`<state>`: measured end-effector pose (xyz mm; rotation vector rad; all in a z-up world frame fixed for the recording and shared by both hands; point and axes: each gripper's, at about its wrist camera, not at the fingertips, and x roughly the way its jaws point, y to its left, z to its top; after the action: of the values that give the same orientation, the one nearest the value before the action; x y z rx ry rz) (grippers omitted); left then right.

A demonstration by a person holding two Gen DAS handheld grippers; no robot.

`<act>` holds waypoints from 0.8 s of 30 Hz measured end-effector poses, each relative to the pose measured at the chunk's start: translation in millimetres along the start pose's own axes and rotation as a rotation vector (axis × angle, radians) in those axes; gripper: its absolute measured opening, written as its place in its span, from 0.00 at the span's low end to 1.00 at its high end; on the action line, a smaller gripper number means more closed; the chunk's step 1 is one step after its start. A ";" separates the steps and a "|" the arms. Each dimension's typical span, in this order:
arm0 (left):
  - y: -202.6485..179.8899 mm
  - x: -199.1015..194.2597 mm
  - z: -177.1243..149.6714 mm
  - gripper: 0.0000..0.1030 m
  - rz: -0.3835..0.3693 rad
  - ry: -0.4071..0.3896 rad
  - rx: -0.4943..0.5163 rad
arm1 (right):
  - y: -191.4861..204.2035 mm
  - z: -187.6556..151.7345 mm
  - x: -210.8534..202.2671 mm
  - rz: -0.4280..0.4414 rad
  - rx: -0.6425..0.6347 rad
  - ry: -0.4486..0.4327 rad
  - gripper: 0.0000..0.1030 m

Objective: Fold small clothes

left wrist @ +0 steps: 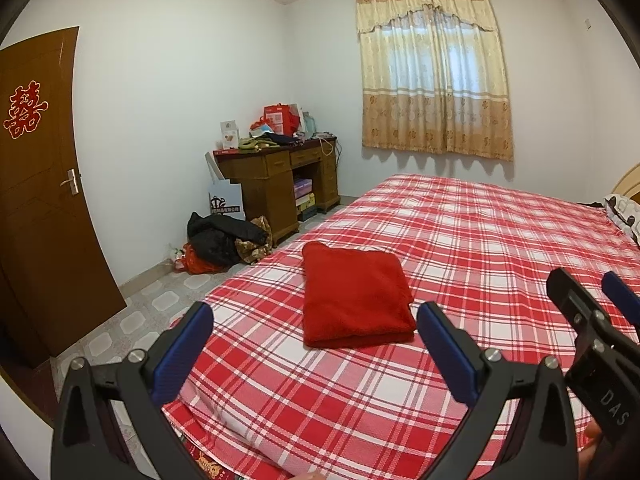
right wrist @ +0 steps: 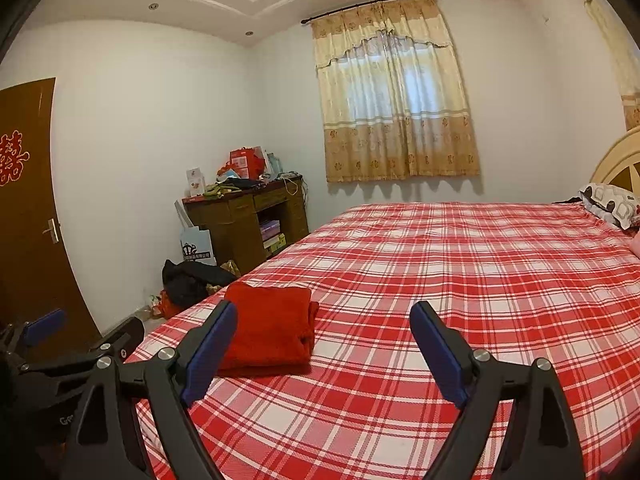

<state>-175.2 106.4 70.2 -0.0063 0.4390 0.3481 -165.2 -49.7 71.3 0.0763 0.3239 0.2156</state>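
Note:
A red fleece garment [left wrist: 354, 296] lies folded into a neat rectangle on the red plaid bed sheet [left wrist: 500, 240], near the bed's foot-end left corner. My left gripper [left wrist: 314, 312] hovers just short of it, open wide with nothing between the blue pads [left wrist: 184, 356]. In the right wrist view the same folded garment [right wrist: 268, 324] sits left of centre, partly behind the left finger. My right gripper [right wrist: 325, 310] is open over bare sheet [right wrist: 460, 280], empty. The left gripper's fingers [right wrist: 44, 324] show at that view's left edge, and the right gripper's fingers [left wrist: 568, 292] show at the left wrist view's right edge.
A wooden desk [left wrist: 276, 184] piled with bags and clothes stands in the far corner. Dark clothing [left wrist: 224, 240] lies heaped on the tiled floor beside it. A brown door [left wrist: 36, 208] is on the left. A patterned pillow [right wrist: 612, 202] rests by the headboard.

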 end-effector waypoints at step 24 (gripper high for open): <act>-1.8 12.3 -4.1 1.00 0.014 0.056 0.007 | -7.2 -5.7 8.4 -0.017 0.032 0.035 0.86</act>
<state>-165.9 108.4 61.2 -0.0062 0.4961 0.3606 -157.9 -54.6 62.5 0.1016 0.3630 0.1953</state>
